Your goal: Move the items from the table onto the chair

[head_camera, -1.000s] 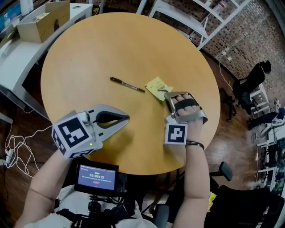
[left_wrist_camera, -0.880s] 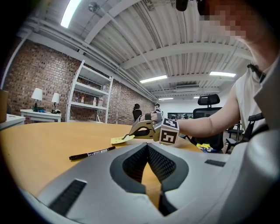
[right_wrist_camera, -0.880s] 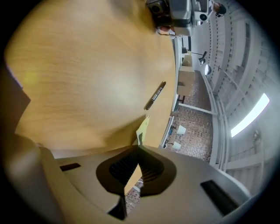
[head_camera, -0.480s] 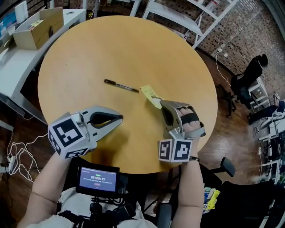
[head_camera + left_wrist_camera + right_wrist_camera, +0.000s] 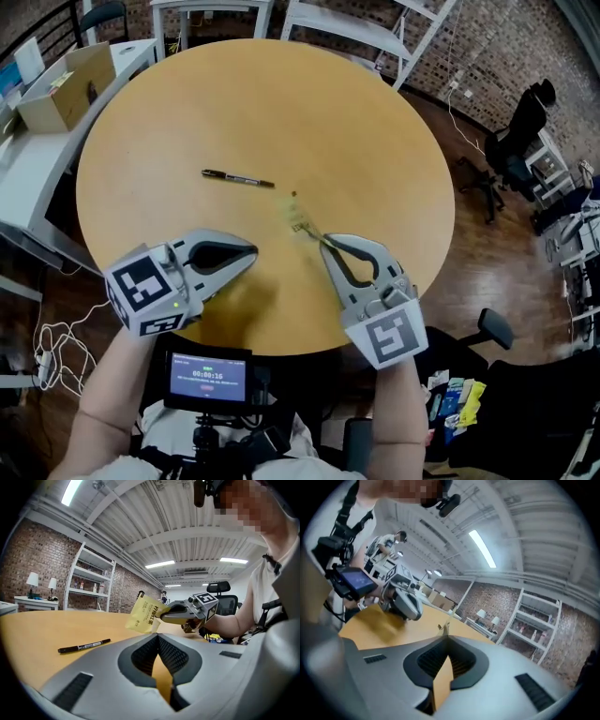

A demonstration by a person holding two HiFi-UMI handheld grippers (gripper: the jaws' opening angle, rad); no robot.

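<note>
The right gripper [image 5: 323,242] has its jaws pressed together on the edge of the yellow packet [image 5: 146,615], which it holds clear of the table [image 5: 281,103] near mid-frame. Dark characters run down the packet, possibly Chinese, too small to read. In the head view the packet is a blur. The left gripper [image 5: 251,253], lower left, is closed with nothing in it. The pen [image 5: 237,178] lies on the table left of centre, its label illegible.
</note>
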